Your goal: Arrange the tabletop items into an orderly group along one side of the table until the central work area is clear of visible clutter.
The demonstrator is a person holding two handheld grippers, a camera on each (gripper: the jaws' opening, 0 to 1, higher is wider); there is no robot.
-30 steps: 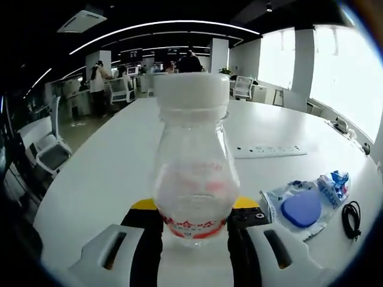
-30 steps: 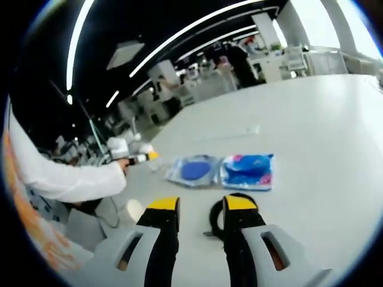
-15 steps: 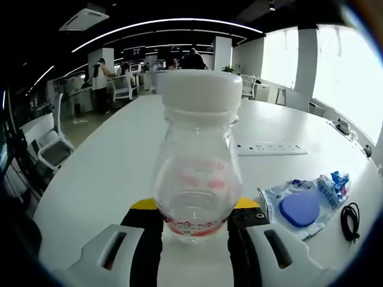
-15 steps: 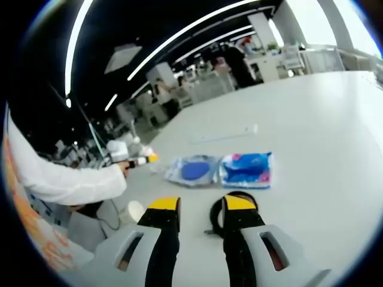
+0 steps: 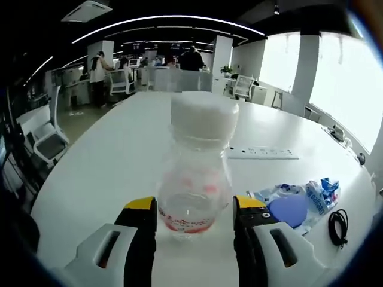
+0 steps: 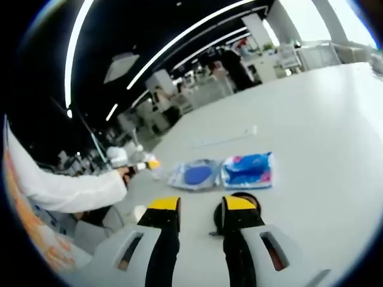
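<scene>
**Bottle.** In the left gripper view the clear bottle, with a white cap and a red label band, stands at frame centre. Its long axis is upright, and its base appears to rest on the white table.

**Left gripper.** The left gripper has the bottle's lower body directly between its jaws, one yellow-tipped jaw on each flank. The jaws sit at the bottle's widest part. It cannot be told whether they press on it or merely stand against it.

**Cable.** At lower right of that view lies a coiled black cable, just beside a clear pouch holding a blue disc and a blue printed packet. A white power strip lies further up, right of centre.

**Right gripper.** In the right gripper view the right gripper has its jaws parted by a moderate gap with nothing between them. The cable lies at the tip of the frame-right jaw, offset to that side and not in the gap. The pouch and packet lie just beyond, and the left gripper shows at mid left.

**Assessment.** The right gripper is much nearer the cable. Taking it would need a small shift toward frame right to bring the coil between the jaws.
</scene>
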